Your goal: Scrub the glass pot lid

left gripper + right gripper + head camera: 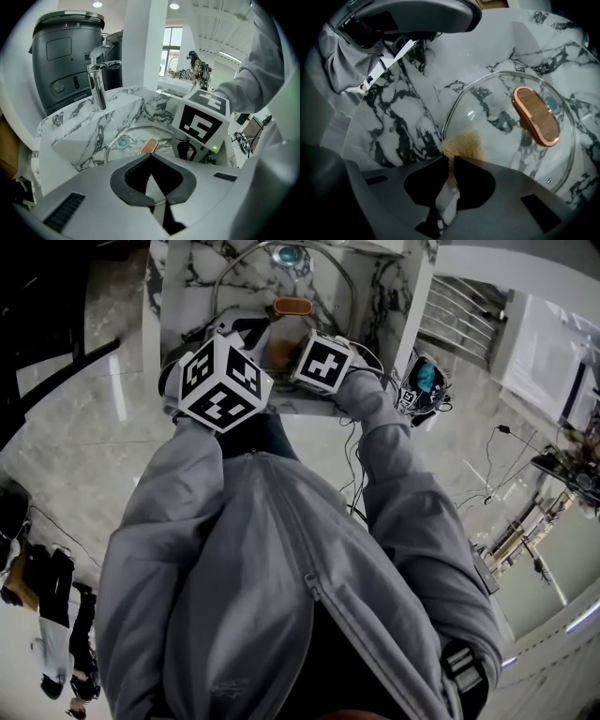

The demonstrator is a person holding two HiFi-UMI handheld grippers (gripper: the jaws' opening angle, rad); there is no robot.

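Grey jacket sleeves (281, 596) fill the lower head view, and beyond them a white sink with black marble veining (403, 108) is seen. On its floor a round clear glass pot lid with a thin metal rim (497, 122) is laid dome up, covering the teal drain (553, 103), which is seen through the glass. An oval handle with a brown wood-like top and a copper-coloured edge (536, 116) is set at the lid's centre. Its long axis is laid parallel to the sink's near edge in the head view, while in the right gripper view it runs from upper left to lower right.

A tan, coarse scouring pad (464, 145) is clenched between the fingers of the right gripper (451, 161), and its free end is held over the part of the lid's rim nearest the sink's near edge; contact appears to be made. The fingers of the left gripper (150, 155) are pressed together, with nothing seen between them, above the sink's near edge.

A chrome tap (98, 79) at the sink's far edge and a dark grey appliance (65, 61) behind it are shown only in the left gripper view. The pad is made out clearly only in the right gripper view.
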